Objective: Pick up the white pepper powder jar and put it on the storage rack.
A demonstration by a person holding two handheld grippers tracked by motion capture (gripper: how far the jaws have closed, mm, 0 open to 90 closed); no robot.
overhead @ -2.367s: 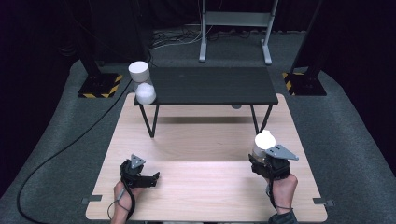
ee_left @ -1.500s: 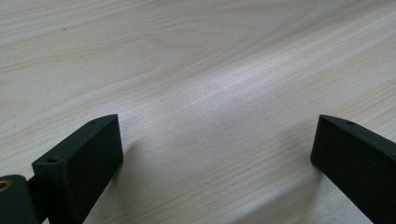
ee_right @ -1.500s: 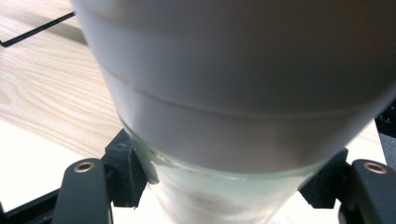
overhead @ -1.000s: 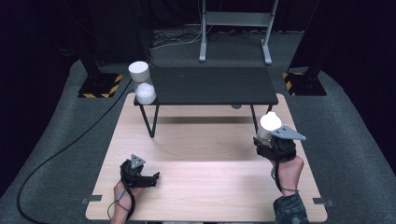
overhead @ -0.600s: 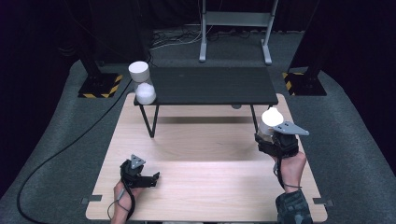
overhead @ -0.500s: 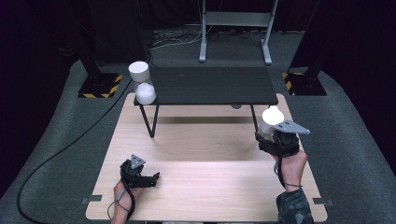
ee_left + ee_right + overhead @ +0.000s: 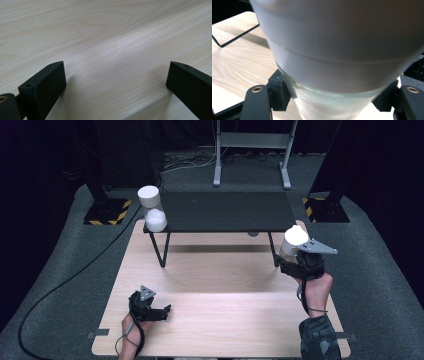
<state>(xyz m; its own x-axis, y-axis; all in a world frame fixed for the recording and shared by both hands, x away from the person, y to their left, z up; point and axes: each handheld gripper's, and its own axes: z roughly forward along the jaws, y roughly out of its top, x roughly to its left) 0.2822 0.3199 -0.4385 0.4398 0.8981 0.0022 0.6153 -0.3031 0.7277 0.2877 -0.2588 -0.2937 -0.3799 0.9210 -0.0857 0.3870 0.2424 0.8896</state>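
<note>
A white cup [image 7: 294,240] is clamped in my right gripper [image 7: 296,261], which hovers above the wooden table's right side, near the right end of the black shelf [image 7: 225,210]. The right gripper view looks up close at the white cup [image 7: 337,45], its clear lower part pinched between the two jaws. My left gripper [image 7: 159,312] rests low over the table's front left. Its jaws stand wide apart over bare wood [image 7: 112,62] with nothing between them. A second white cup [image 7: 148,196] and a white rounded object [image 7: 156,220] sit at the shelf's left end.
The black shelf stands on thin metal legs [image 7: 159,249] across the far half of the wooden table [image 7: 220,285]. A black cable [image 7: 60,290] runs over the grey floor at the left. Metal stand feet [image 7: 250,175] and dark bases with hazard stripes [image 7: 107,212] lie behind.
My right gripper has lifted the white cup and carried it away from me toward the shelf's right end. The left gripper has stayed where it was.
</note>
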